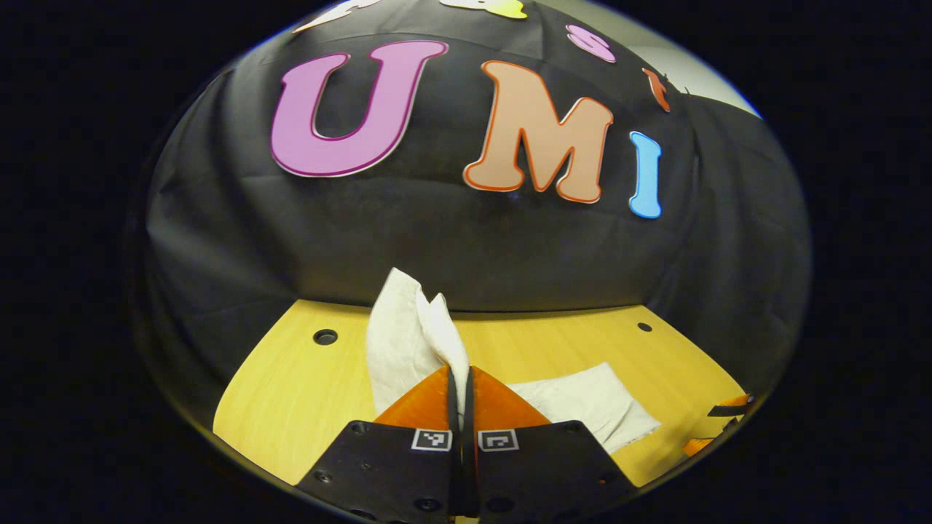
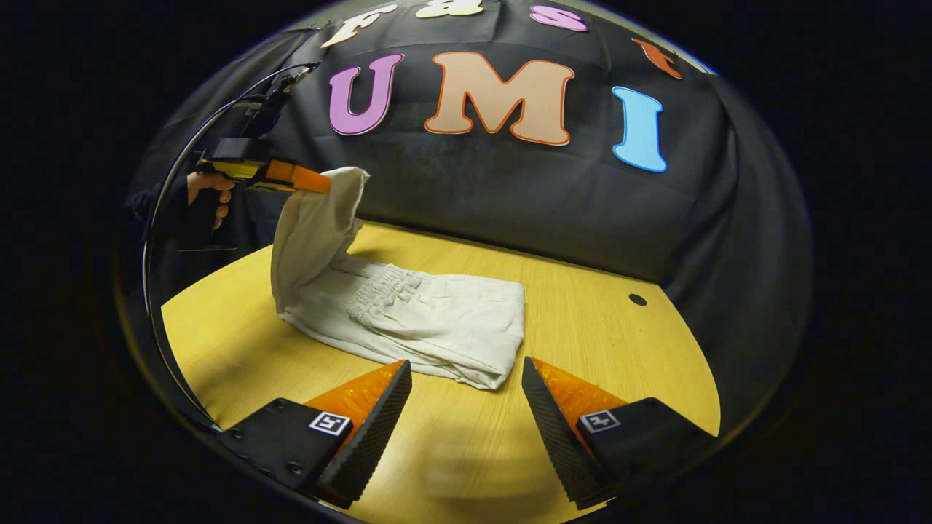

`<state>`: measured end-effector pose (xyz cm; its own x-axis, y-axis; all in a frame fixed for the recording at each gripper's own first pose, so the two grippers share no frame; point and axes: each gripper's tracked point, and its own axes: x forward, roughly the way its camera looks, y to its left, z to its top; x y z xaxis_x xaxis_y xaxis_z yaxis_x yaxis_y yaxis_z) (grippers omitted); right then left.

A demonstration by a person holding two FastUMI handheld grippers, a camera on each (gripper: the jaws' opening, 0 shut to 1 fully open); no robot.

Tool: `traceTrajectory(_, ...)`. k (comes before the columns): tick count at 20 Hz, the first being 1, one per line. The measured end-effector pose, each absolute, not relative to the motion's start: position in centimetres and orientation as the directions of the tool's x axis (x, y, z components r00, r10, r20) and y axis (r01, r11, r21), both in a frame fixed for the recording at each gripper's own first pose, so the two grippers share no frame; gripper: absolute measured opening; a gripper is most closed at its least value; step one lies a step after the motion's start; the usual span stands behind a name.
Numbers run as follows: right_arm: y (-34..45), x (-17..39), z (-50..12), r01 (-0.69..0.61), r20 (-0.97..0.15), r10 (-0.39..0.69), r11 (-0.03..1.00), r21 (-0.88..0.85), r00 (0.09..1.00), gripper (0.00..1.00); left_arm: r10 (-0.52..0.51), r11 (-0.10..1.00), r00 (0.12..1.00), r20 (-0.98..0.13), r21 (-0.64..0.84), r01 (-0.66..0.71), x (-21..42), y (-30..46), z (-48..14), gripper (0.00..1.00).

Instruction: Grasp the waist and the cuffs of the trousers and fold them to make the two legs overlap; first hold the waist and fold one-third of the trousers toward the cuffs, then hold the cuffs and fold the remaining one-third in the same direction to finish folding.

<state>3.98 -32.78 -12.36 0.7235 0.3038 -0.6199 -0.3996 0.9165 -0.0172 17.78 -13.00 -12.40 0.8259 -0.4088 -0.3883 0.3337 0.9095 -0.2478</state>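
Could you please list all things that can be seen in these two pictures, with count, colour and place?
trousers: one, off-white, lying folded on the table, one end lifted up by the left gripper.
table: one, yellow wood with small dark holes, under the trousers.
left gripper: one, shut on the trousers, raised above the table's far side.
right gripper: one, open, holding nothing, near the trousers' folded edge.
hand: one, holding the left gripper's handle.

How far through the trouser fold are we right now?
Done: the legs overlap and the waist third lies folded over the trousers on the table. In hand: the left gripper is shut on the cuff end, lifted. Left: lay that third over; the right gripper is open, idle.
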Motion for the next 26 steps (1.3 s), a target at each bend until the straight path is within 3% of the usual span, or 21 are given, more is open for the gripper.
traceTrajectory(10,-39.6,3.2,-12.7,-0.316,-0.633,0.235,0.949,-0.016,0.738,0.98,-0.563,0.827,0.734,-0.38,-0.249,0.505,16.6,-27.8,-11.5,0.0)
traceTrajectory(16,-43.4,3.0,-12.9,-0.265,-0.64,0.194,0.964,-0.016,0.744,0.98,-0.644,0.758,0.642,-0.416,-0.233,0.609,13.3,-35.4,-14.6,0.0)
traceTrajectory(19,-44.7,3.4,-12.6,-0.248,-0.638,0.184,0.969,-0.012,0.748,0.98,-0.633,0.751,0.594,-0.496,-0.209,0.626,10.3,-36.6,-18.5,0.0)
traceTrajectory(23,-46.0,4.0,-12.5,-0.24,-0.632,0.185,0.971,-0.002,0.753,0.99,-0.569,0.77,0.592,-0.571,-0.117,0.628,8.2,-36.5,-22.5,0.0)
traceTrajectory(25,-46.1,4.6,-11.9,-0.251,-0.617,0.196,0.968,-0.002,0.762,0.98,-0.566,0.772,0.607,-0.558,-0.1,0.628,7.4,-36.7,-22.6,0.04)
traceTrajectory(26,-46.0,4.9,-11.6,-0.257,-0.608,0.207,0.966,0.004,0.767,0.98,-0.574,0.771,0.603,-0.554,-0.116,0.626,6.8,-36.8,-22.4,0.15)
